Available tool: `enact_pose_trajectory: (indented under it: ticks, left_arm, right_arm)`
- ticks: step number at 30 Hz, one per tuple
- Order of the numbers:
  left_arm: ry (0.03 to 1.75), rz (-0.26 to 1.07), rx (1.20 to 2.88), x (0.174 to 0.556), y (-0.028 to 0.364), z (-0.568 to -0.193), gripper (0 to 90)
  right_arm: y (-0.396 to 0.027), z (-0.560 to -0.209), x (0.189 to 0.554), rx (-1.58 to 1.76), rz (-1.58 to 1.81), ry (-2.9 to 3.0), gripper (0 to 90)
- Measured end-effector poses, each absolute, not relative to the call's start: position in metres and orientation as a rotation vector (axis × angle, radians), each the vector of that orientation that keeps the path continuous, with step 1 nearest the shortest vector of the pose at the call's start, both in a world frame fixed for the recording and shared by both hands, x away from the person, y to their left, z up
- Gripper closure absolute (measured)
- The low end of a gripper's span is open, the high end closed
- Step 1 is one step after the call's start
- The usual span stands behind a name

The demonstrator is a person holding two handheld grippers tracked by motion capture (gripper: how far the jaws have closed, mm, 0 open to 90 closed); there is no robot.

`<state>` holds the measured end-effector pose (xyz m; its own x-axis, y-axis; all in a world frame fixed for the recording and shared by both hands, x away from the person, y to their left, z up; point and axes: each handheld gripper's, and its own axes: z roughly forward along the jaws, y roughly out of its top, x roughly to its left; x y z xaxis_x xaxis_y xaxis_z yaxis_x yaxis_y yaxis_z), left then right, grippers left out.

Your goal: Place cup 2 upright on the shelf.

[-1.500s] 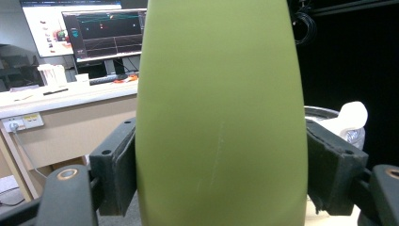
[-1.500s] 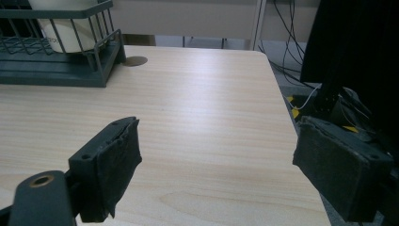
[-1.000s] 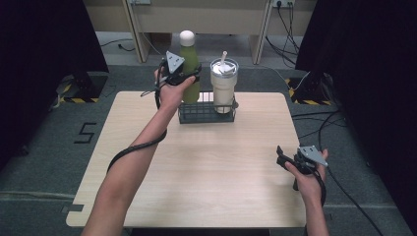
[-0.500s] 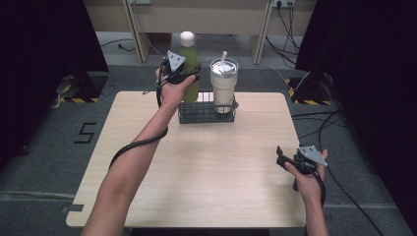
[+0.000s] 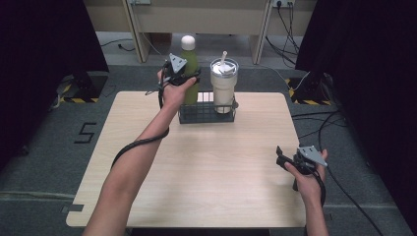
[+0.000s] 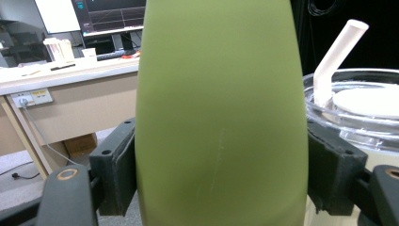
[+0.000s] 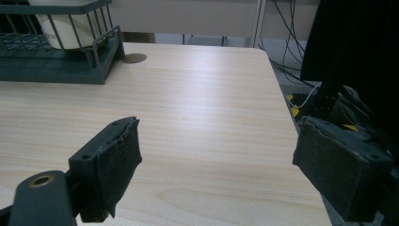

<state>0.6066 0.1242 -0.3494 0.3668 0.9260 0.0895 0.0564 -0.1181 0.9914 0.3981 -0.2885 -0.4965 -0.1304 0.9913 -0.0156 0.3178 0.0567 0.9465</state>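
Two tongs at work: the left tongs (image 5: 189, 78) are clamped on the green bottle (image 6: 219, 117) standing in the wire basket (image 5: 206, 114) beside the tumbler (image 5: 223, 88). The right tongs (image 7: 221, 165) gape empty, well clear of the basket. Smooth, rigid and probably weighty, the bottle looks best gripped mid-body.

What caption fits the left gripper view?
Left gripper clamps green bottle beside lidded straw tumbler.

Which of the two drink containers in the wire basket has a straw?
The cream tumbler, on the right; the green bottle has a plain white cap.
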Motion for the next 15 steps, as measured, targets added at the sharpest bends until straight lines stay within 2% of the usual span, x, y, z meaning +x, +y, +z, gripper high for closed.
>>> enact_pose_trajectory:
  ticks: [15]
  left_arm:
    - [0.954,0.955,1.538,0.611,0.122,-0.366,22.8]
  right_arm:
    - [-0.288,-0.498,0.399,1.352,1.101,1.573,14.9]
